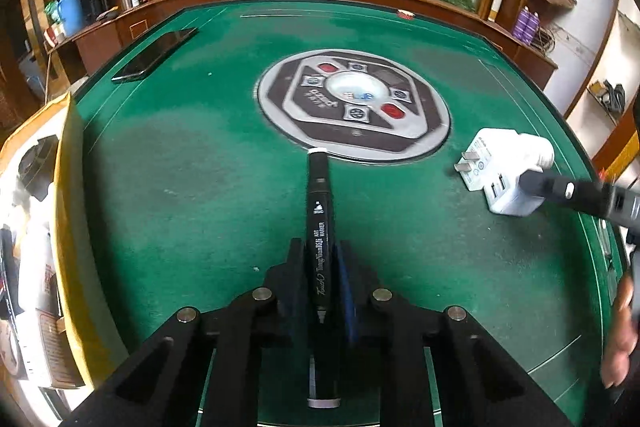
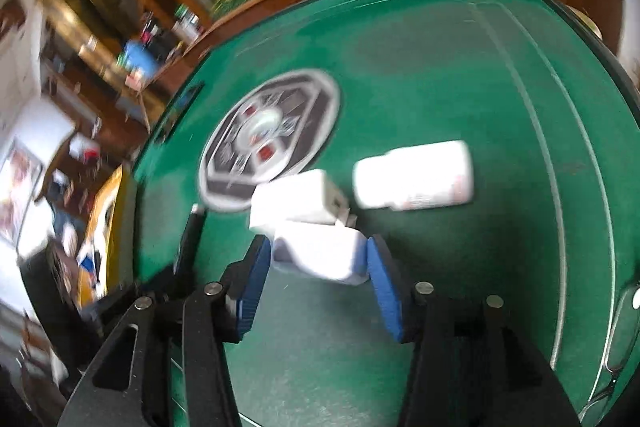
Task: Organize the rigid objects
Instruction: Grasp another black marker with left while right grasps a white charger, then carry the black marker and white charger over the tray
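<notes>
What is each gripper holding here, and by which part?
The left gripper clamps the black marker around its mid-barrel. The right gripper straddles a white charger; contact can't be told.

Both tools are matte black. The left gripper [image 1: 320,255], bottom centre, has angular slotted arms with round silver pins. The right gripper [image 2: 316,267], lower centre, carries ribbed blue pads [image 2: 252,287] on its jaws and matching silver pins.

Motion blur smears the white bottle's [image 2: 414,175] label, perhaps red print, unreadable.
</notes>
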A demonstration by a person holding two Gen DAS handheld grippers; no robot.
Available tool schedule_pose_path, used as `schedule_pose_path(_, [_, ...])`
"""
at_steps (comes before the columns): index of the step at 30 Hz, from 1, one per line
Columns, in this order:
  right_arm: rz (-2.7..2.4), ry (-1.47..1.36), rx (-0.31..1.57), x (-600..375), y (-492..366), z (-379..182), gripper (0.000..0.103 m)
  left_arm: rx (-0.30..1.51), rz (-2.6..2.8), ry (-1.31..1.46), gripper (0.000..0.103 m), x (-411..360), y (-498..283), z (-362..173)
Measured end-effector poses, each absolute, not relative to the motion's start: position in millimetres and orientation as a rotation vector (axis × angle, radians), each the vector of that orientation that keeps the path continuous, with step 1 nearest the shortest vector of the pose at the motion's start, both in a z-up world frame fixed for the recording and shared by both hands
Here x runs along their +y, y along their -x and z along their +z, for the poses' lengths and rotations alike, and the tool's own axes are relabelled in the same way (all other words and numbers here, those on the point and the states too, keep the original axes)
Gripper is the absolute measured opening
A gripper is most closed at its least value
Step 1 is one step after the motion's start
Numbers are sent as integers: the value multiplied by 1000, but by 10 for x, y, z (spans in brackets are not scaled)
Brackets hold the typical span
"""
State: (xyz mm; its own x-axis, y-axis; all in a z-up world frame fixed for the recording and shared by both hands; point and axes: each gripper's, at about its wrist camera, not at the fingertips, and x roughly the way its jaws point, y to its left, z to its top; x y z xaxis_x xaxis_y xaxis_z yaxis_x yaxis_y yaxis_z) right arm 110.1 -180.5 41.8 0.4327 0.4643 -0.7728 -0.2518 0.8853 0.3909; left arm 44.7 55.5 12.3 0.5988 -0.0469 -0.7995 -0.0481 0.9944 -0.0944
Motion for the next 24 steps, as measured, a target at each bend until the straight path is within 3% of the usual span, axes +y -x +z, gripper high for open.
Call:
schedule_pose_path(5, [401,-57,986,-1580,-1031,420,58,927,17,98,18,547,-548,112])
schedule_pose_path(12, [358,-25,990,-1530,-1129,322,59,903,27,53,24,529,-653,100])
schedule_pose_path(14, [355,-35,980,-1533,-1128,313,56,898,24,57,22,540,-639,102])
schedule_pose_path(15, [354,-39,978,-1552,-1116,315,56,897,24,60,15,542,-627,105])
schedule_pose_path(24, [476,-149,918,-1605,-926,571,55,898,-61,153,15,563,-391,204])
